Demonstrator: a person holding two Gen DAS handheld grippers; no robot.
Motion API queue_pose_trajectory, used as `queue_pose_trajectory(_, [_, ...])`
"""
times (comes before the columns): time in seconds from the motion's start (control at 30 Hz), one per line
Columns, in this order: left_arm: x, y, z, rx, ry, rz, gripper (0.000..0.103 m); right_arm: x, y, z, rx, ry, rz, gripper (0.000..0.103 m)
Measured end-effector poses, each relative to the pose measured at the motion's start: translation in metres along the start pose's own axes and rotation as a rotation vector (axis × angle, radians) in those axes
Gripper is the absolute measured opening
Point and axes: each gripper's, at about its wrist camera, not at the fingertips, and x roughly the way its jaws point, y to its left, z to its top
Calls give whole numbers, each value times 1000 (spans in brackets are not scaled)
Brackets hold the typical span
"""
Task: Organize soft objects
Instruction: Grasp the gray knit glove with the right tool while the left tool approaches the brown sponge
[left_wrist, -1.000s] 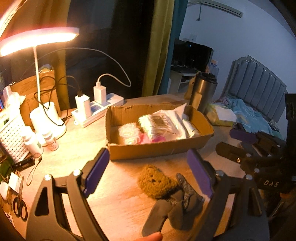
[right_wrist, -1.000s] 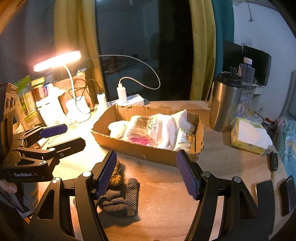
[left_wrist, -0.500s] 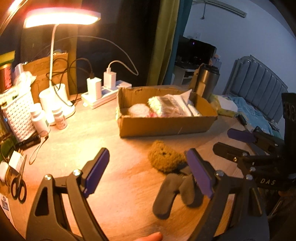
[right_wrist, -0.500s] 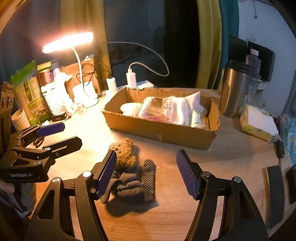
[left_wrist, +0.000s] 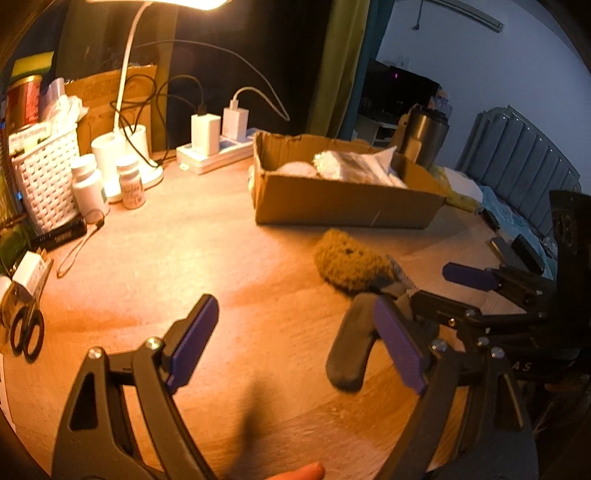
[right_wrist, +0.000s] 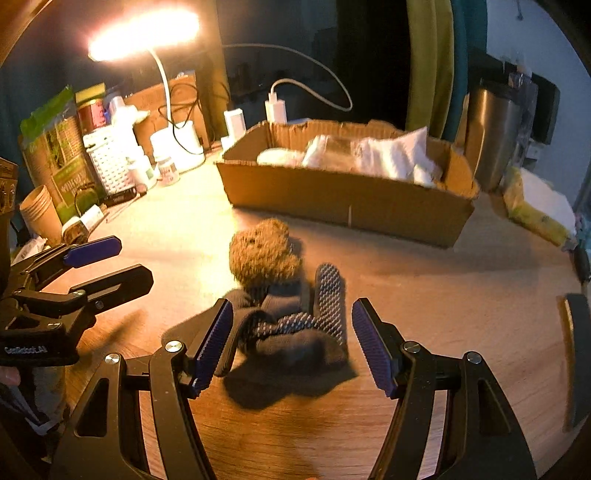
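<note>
A dark grey glove lies crumpled on the wooden table, with a fuzzy brown plush touching its far side. My right gripper is open, low over the table, its fingers on either side of the glove. My left gripper is open and empty, left of the glove and plush. A cardboard box behind them holds white soft packets. In the left wrist view the right gripper shows at the right.
At the left stand a lit desk lamp, a white basket, pill bottles, a power strip with chargers and scissors. A steel tumbler and a tissue pack stand right of the box.
Both grippers have come lower and nearer the table. The right gripper has closed in on the glove, which now sits between its open fingers. Nothing has been taken hold of.
</note>
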Motion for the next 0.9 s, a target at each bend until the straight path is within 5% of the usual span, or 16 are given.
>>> queue_pose_trajectory(0.47, [14,1,-16,-3,51,20,87,28,4,-12,3,58,30,70])
queue_pose_trajectory(0.67, [19,-3,-15,3,63,29,87,22,3,-14,-7,50,66,46])
queue_pose_trajectory(0.9, [22,-15,-11,26,69,38,87,-1,-5,-16,-29,9,93,43])
